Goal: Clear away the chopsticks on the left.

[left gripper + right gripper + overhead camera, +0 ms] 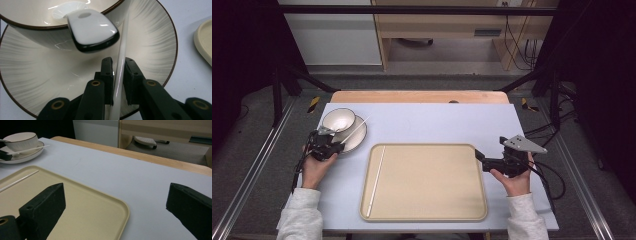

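Over the plate [357, 140] at the worktop's far left, our left gripper [117, 75] clamps a white chopstick [121, 62] whose long axis runs up-right beside the bowl [338, 119]; its mate [376, 180] lies on the tray [472, 210], nearer this hand. Our right gripper [478, 154] waits wide open, empty.

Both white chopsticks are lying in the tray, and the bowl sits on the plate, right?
Not quite. One chopstick lies in the tray. The other chopstick rests across the plate, between the jaws of the left gripper, as the left gripper view shows. The bowl does sit on the plate.
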A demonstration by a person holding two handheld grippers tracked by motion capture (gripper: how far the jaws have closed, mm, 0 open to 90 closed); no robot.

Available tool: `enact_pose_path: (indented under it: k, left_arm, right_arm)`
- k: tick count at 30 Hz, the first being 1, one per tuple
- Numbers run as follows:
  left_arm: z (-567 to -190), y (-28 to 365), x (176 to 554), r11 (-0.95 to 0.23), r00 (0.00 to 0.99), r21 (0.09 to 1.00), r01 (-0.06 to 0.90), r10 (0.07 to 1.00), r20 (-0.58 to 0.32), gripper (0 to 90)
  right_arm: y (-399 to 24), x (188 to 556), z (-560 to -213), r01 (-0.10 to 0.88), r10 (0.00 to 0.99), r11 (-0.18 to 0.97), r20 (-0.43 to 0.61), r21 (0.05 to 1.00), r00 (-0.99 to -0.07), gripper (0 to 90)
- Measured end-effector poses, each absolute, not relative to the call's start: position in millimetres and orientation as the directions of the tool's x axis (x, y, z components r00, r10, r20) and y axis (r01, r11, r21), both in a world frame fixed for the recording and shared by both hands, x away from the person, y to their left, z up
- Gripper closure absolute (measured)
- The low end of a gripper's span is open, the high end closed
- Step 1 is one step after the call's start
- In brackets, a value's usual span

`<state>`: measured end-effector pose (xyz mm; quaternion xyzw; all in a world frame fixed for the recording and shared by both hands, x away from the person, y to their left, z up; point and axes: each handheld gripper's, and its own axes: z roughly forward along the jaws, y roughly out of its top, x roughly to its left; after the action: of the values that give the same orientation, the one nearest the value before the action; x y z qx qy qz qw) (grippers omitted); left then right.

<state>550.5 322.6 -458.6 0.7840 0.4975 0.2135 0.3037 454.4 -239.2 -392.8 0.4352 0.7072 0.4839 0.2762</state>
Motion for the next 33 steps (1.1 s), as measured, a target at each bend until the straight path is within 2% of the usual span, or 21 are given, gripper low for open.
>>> enact_pose_path:
  k: [14,33]
  left_arm:
    - [-452.2,314.9,547.1,-0.322,0.434,0.700,0.638,0.901,0.019,83.7]
    - [-420.6,286.8,527.2,-0.335,0.432,0.747,0.574,0.899,0.071,83.9]
  right_arm:
    - [-240.3,454.0,-392.2,0.344,0.883,0.156,0.026,0.926,-0.469,2.7]
    - [-244.2,451.5,-388.8,0.332,0.886,0.143,0.029,0.932,-0.462,2.7]
